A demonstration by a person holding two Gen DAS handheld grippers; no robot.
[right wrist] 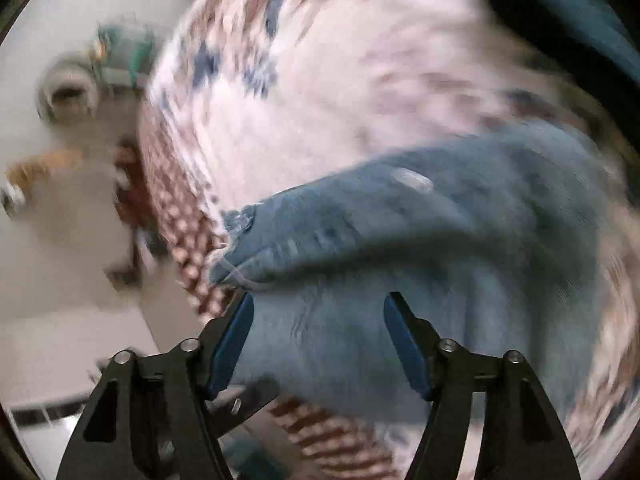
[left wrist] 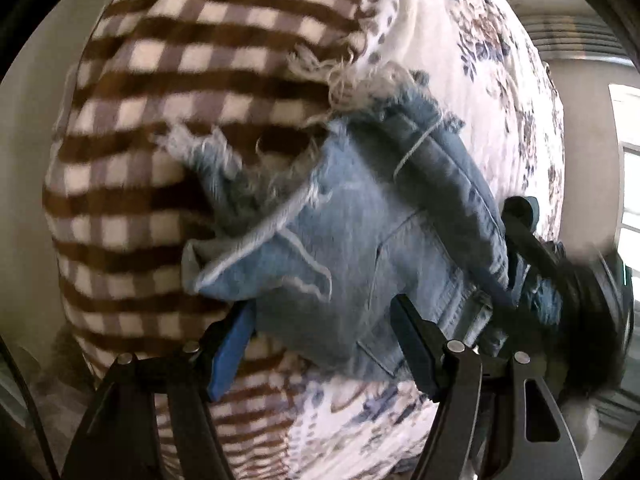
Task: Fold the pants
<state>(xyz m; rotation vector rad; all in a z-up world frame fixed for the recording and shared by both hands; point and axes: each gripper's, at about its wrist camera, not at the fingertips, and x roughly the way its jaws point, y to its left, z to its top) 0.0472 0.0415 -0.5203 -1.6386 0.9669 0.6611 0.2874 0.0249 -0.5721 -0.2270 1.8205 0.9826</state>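
Observation:
Light blue frayed denim pants [left wrist: 352,232] lie bunched on the bed, across the brown checked blanket [left wrist: 192,92] and the floral sheet [left wrist: 500,92]. My left gripper [left wrist: 324,320] is open, its blue-padded fingers [left wrist: 232,356] on either side of the denim's near edge. The right gripper [left wrist: 520,248] shows at the right side of the left wrist view, at the denim's waistband. In the blurred right wrist view, my right gripper [right wrist: 318,316] is open with the denim [right wrist: 400,240] between and beyond its fingers. A folded ridge of denim runs across the view.
The bed's left edge [right wrist: 160,208] drops to a pale floor with blurred objects [right wrist: 68,88]. A window [left wrist: 628,184] and a wall vent [left wrist: 576,40] are at the right of the left wrist view. A dark blue shape [right wrist: 568,12] sits at the top right of the right wrist view.

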